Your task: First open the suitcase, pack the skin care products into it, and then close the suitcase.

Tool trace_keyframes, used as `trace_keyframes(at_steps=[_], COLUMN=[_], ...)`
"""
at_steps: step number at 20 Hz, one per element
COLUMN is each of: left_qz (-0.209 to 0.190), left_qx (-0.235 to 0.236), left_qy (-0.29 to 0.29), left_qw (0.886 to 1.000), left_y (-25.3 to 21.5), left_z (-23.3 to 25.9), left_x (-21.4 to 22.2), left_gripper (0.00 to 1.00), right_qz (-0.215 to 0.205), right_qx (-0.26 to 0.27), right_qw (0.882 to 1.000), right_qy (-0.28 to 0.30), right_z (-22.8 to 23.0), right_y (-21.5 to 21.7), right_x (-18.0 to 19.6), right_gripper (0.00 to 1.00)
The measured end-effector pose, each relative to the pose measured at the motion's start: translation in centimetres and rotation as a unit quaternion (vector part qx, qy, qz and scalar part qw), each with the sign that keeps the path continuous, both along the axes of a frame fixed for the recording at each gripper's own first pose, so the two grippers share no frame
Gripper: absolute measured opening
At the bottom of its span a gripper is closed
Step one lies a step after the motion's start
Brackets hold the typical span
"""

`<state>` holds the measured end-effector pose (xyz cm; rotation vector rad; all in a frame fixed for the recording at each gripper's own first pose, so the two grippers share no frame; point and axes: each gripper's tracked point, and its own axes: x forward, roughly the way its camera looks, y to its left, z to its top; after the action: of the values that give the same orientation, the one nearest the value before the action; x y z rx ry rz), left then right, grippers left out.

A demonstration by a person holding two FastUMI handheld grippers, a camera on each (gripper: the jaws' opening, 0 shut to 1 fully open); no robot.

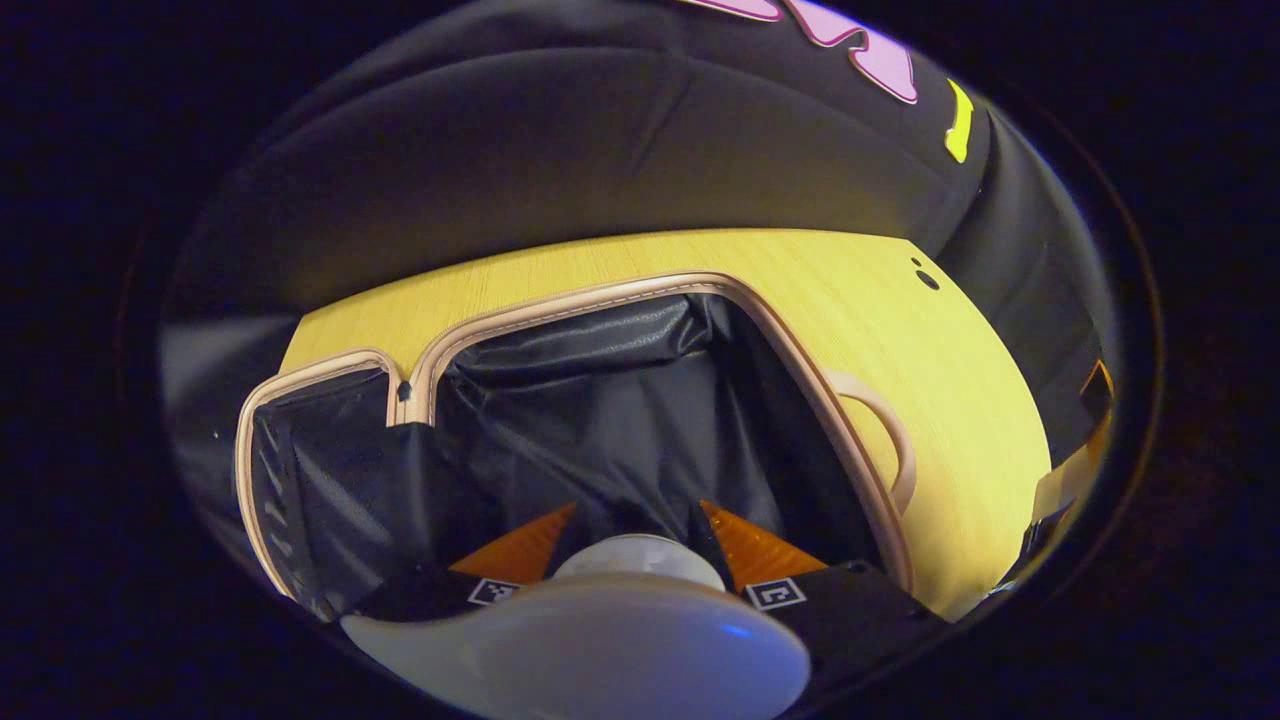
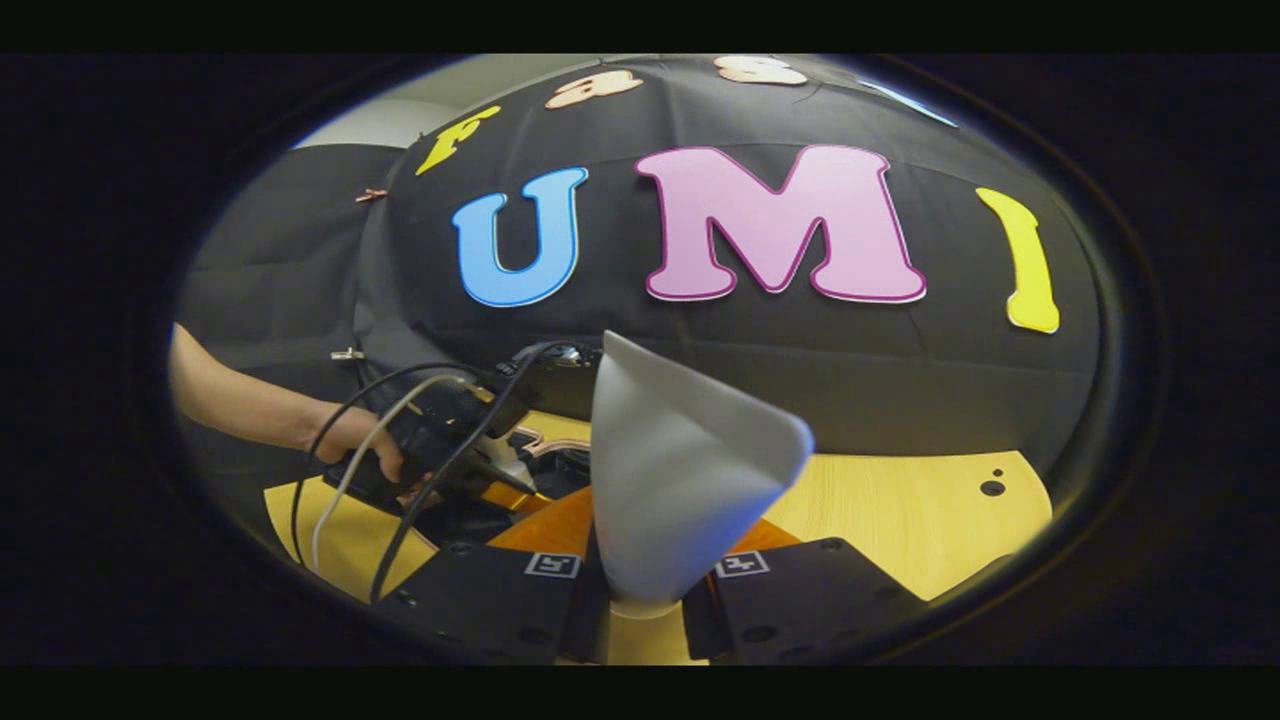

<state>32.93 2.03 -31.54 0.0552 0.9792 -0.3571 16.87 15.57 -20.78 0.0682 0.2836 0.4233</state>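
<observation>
Suitcase (image 1: 640,420) lies open right under your left gripper (image 1: 630,555), jaws clamped on a white jar (image 1: 600,640); right gripper (image 2: 650,590) grips a tube (image 2: 680,470) upright, farther back.

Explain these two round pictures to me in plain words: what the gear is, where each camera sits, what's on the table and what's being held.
A person holds a two-finger tool in each hand; a fisheye camera rides on each tool and looks along its fingers.

Left gripper view: the left tool grips a white bottle above an open suitcase with dark lining and a beige rim, lying on a wooden table.

Right gripper view: the right tool pinches a white tube, its flat end pointing up. Farther off, the person's hand holds the other tool, with cables trailing.
</observation>
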Motion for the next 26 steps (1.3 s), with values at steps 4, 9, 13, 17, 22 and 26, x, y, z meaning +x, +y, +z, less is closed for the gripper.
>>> trace_keyframes(at_steps=[4, 9, 13, 17, 22, 26], left_qz=[0.025, 0.016, -0.096, -0.158, -0.141, -0.107], left_qx=[-0.023, -0.049, 0.027, 0.080, 0.077, 0.066], left_qy=[-0.064, -0.059, 0.012, 0.097, 0.127, 0.129], left_qw=[0.997, 0.997, 0.995, 0.979, 0.979, 0.984], left_y=[-0.5, -0.2, 1.7, 2.4, 0.2, -0.9], left_z=[1.3, 3.1, 5.2, 3.1, -0.6, -1.5], left_x=[1.5, -2.6, -8.4, -10.6, -7.9, -5.3], left_gripper=[0.62, 0.63, 0.63, 0.63, 0.64, 0.64], right_qz=[-0.004, -0.006, -0.012, -0.014, -0.016, -0.020], right_qx=[0.000, -0.006, 0.008, 0.020, 0.020, 0.017], right_qw=[1.000, 1.000, 1.000, 0.999, 0.999, 0.998], right_qy=[0.011, 0.011, 0.017, 0.024, 0.036, 0.048], right_z=[-0.4, -0.1, -0.1, -0.2, -0.7, -1.2], right_y=[-0.5, -1.7, -1.9, -1.8, -2.5, -3.1], right_x=[-0.5, -0.6, -0.9, -1.4, -1.3, -1.4], right_gripper=[0.29, 0.28, 0.33, 0.33, 0.28, 0.28])
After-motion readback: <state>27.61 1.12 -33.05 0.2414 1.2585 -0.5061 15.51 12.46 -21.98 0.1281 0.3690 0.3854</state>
